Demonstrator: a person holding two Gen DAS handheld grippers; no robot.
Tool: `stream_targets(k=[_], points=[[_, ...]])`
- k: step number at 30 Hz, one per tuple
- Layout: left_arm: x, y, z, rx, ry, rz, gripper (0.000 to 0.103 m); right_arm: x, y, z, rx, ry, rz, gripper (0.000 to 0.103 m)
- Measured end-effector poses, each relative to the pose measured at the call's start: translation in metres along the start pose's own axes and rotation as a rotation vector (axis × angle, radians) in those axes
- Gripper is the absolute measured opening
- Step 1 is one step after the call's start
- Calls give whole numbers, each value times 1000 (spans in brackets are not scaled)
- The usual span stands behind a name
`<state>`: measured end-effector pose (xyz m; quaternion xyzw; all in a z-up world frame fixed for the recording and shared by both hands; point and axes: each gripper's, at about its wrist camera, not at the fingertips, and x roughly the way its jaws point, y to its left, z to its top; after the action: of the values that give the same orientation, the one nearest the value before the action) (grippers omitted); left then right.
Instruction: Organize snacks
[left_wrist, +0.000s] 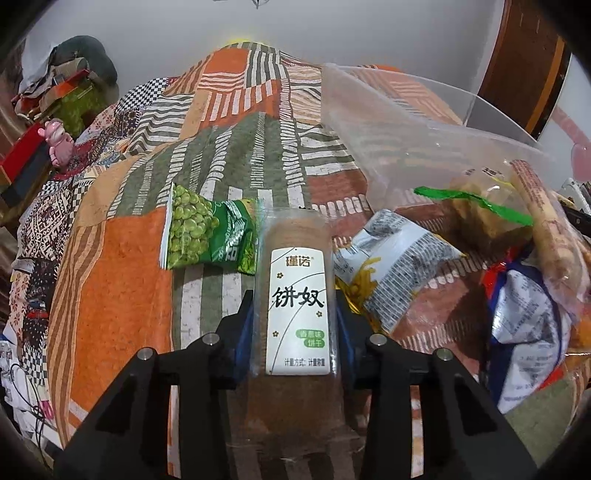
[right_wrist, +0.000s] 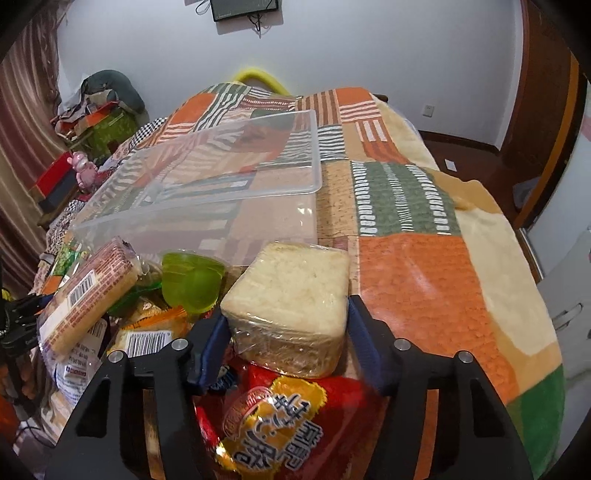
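My left gripper (left_wrist: 295, 314) is shut on a clear-wrapped pack of brown biscuits (left_wrist: 295, 266) with a white label, held over the patchwork blanket. A green pea snack bag (left_wrist: 207, 232) lies just left of it. My right gripper (right_wrist: 286, 314) is shut on a clear-wrapped block of pale rice cake (right_wrist: 295, 295), above a red and yellow snack packet (right_wrist: 273, 417). A clear plastic bin (right_wrist: 236, 173) stands behind the snack pile; it also shows in the left wrist view (left_wrist: 399, 122). A green jelly cup (right_wrist: 192, 280) and a long biscuit pack (right_wrist: 92, 295) lie left of the right gripper.
Several more packets are heaped at the right of the left wrist view, among them a grey-printed bag (left_wrist: 399, 258) and a blue and white bag (left_wrist: 524, 332). Boxes and a pink toy (right_wrist: 85, 170) crowd the far left. The bed (right_wrist: 424, 277) drops off at the right.
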<state>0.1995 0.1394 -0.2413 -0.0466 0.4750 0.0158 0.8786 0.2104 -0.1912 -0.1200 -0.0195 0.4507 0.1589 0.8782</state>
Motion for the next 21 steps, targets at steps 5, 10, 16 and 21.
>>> stream_targets(k=[5,10,16,21], points=[[-23,-5,-1,2,-34,1,33,-8,-12,0,50,-14,38,54],[-47,-9,6,-5,-69,-20,0,-22,-14,0,54,-47,44,54],[-63,-11,16,6,-110,14,2,-39,-10,4,46,-98,61,53],[-33,5,8,-61,-18,2,30,-45,-11,5,44,-118,63,53]])
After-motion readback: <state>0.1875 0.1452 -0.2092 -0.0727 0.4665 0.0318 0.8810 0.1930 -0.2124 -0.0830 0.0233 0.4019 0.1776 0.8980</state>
